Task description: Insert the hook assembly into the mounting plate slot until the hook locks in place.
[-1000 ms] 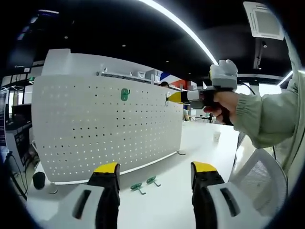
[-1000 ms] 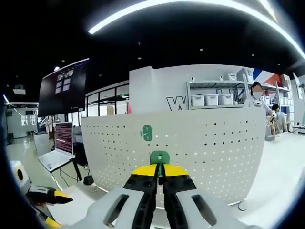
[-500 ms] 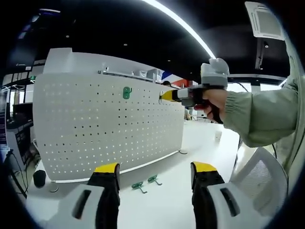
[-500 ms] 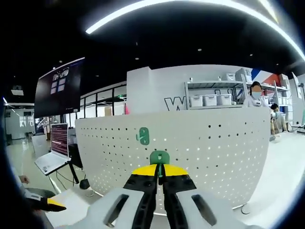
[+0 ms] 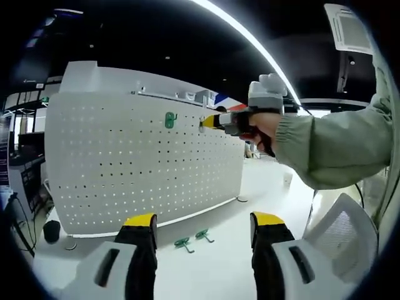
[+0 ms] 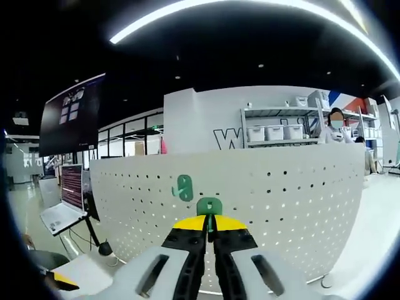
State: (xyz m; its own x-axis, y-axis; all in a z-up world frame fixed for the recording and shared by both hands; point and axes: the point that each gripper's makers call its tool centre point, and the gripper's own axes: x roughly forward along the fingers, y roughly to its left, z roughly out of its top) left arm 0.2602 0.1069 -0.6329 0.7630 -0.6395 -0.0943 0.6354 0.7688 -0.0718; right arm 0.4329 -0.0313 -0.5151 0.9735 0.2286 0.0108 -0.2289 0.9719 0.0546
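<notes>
One green hook sits clamped between the right gripper's shut jaws, just before the white pegboard, right of a hook already mounted. Two spare hooks lie on the table. The left gripper hangs low, jaws apart. The right hand reaches level toward the board.

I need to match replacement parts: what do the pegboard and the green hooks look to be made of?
Pegboard: likely painted sheet metal, matte white, thin and evenly punched with holes; plastic can't be ruled out. Hook held in the right gripper: the hook has a smooth, uniformly green plate, probably moulded plastic or coated metal. Spare hooks on the table look thin, wire-like, same green; too small to be sure.
</notes>
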